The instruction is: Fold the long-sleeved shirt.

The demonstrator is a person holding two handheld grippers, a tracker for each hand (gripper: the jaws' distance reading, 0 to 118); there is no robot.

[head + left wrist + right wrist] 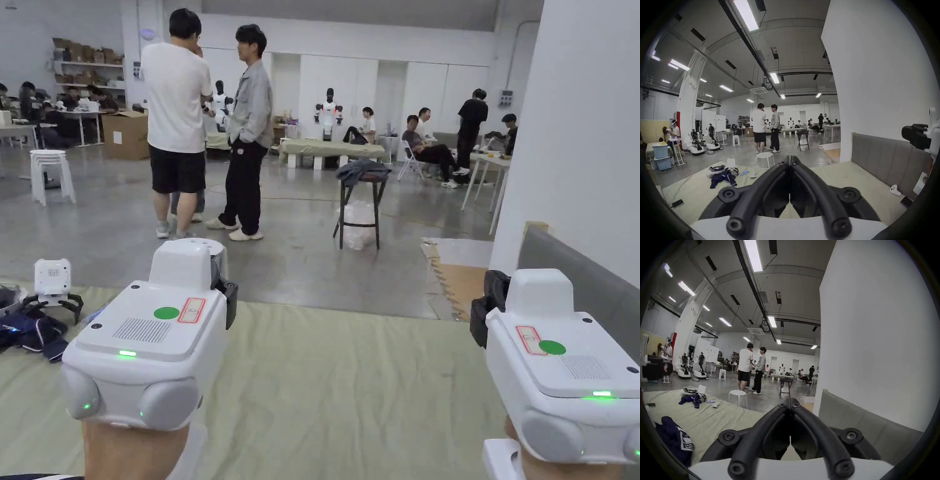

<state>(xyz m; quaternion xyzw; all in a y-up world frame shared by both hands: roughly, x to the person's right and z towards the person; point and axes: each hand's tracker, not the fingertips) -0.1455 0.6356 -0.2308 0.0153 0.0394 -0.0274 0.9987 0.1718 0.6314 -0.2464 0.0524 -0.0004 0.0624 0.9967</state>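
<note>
My left gripper (789,160) is shut with nothing between its jaws, held up above the pale green sheet (350,375). My right gripper (789,401) is likewise shut and empty, close to the grey headboard (581,281). In the head view their white housings (150,337) (562,369) sit side by side, hiding the jaws. A navy garment with white print (675,439) lies on the sheet low at the left of the right gripper view. A second crumpled navy garment (723,177) (28,331) lies at the sheet's far left, well away from both grippers.
A spare white gripper (53,281) stands by the far garment. A white stool (765,160) stands past the sheet's far edge. A phone (677,203) and a white controller (895,190) lie on the sheet. A white wall (581,125) rises on the right. Two people (206,125) stand beyond.
</note>
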